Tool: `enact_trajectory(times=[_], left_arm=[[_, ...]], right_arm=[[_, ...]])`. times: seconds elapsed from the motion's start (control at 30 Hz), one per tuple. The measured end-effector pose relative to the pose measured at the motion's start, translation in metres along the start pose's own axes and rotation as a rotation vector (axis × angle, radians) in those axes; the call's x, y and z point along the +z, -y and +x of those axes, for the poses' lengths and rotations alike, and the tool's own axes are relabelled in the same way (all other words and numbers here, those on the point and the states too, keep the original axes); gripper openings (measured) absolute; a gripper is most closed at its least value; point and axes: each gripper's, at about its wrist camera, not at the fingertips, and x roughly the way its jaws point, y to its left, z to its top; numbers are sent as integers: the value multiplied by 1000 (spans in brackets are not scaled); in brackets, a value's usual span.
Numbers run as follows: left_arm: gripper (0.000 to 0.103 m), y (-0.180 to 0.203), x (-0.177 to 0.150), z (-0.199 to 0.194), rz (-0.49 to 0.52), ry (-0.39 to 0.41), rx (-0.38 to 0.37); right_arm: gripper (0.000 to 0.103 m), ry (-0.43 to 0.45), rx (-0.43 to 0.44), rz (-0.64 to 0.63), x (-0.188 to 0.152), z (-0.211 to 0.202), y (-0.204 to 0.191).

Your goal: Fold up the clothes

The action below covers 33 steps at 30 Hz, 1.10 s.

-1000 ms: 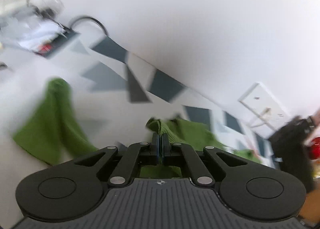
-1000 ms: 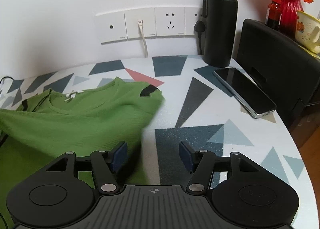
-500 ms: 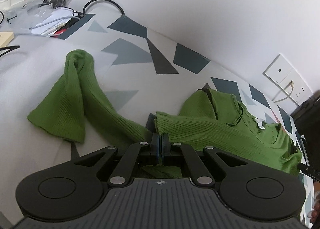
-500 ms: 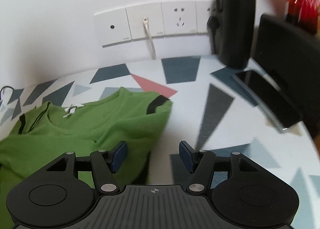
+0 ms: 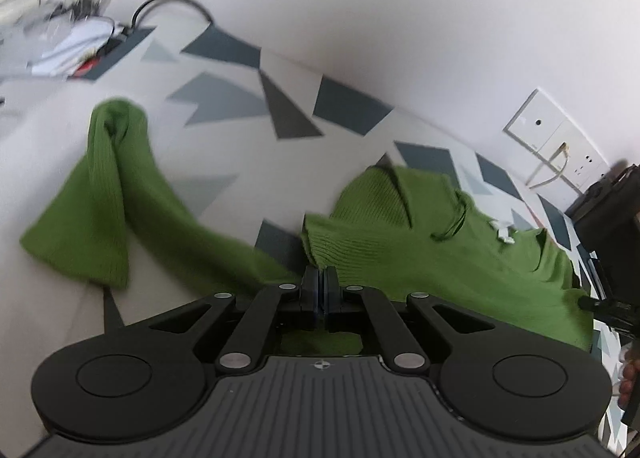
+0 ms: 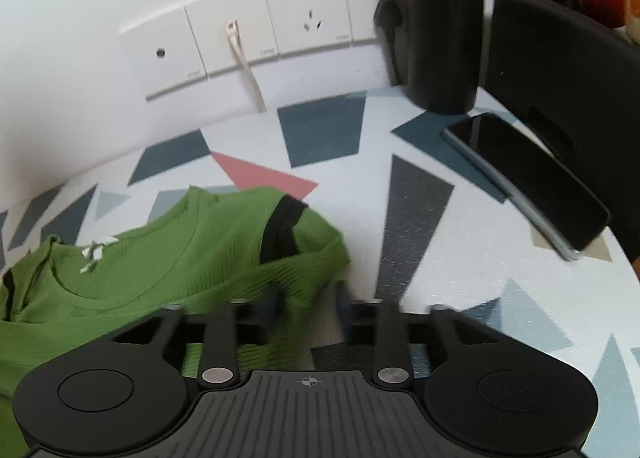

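Sweater [image 6: 224,258] edge btwn closing R gripper [image 6: 308,304]

Bright, even daylight; fisheye-bent edges, slight motion blur throughout.

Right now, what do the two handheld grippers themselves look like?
Both look alike: the left gripper and right gripper are matte black, with a ribbed grey-black body, a small crosshair mark, round discs at each side, silver rivets on the linkage bars, and bluish pads.
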Motion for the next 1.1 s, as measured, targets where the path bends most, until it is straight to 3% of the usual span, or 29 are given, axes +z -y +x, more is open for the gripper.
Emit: enact_trajectory(times=[0.13,0.3,0.4,0.6,0.7,0.83,0.97,1.1], left_arm=[[2,-3,3,0,-21,3,-10],[3,0,9,-1,-28,16,-24],[2,4,12,-1,-21,20,-30],[3,11,18,-6,2,35,-49],[3,16,19,-8,16,41,-64],[2,25,17,-13,33,44,-92],[3,39,8,-15,85,26,-123],[2,40,-8,-8,96,-44,-120]], right_arm=[[41,-6,19,-97,-13,-32,-5],[42,-10,74,-326,-52,-67,-39],[45,-16,67,-444,-71,-68,-62],[43,-35,-9,-505,-85,-52,-79],[23,-14,-41,-497,-84,-54,-74],[13,35,-59,-423,-76,-69,-54],[10,76,-122,-379,-73,-85,-32],[12,-24,-88,-381,-76,-78,-18]])
